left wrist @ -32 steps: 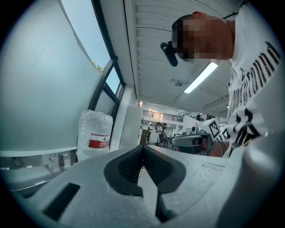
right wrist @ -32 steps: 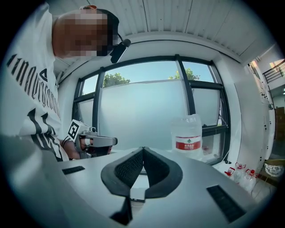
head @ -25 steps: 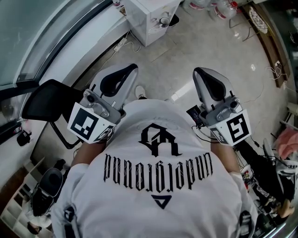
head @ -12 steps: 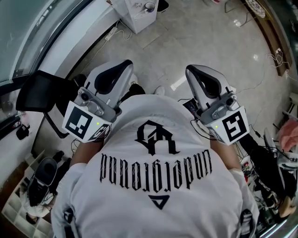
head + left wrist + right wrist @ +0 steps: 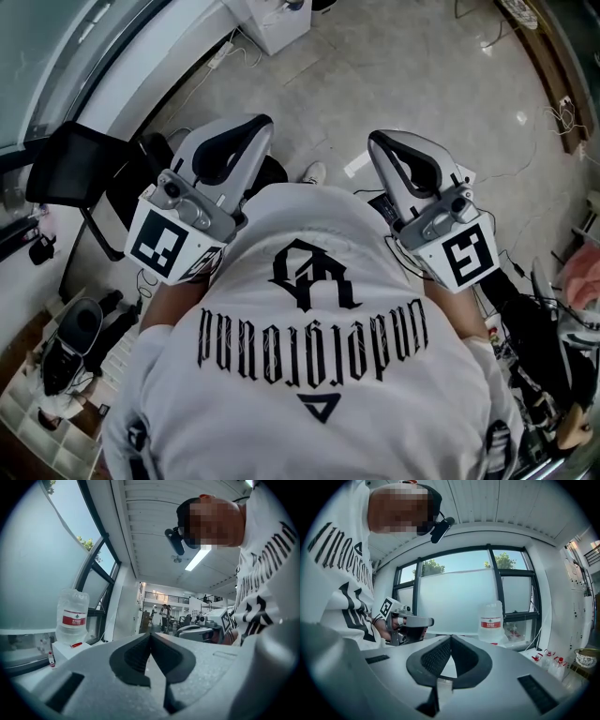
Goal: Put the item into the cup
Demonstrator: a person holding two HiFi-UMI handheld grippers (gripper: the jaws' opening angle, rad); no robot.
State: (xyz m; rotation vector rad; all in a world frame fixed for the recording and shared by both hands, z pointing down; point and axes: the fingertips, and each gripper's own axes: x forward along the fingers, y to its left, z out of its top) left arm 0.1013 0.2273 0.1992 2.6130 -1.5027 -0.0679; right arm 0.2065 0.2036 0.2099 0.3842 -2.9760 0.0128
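My left gripper (image 5: 255, 131) and right gripper (image 5: 380, 145), jaws pressed together and empty, held against my shirt (image 5: 319, 375) above the floor (image 5: 422, 84). Chair (image 5: 70, 173) at left, water bottle (image 5: 491, 620) by the window (image 5: 454, 592). Item and cup are out of view.

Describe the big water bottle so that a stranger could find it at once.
Look to the tall frosted window. Before it stands the water bottle, large and clear. Its red label marks it out from the small red-topped bottles lower down.
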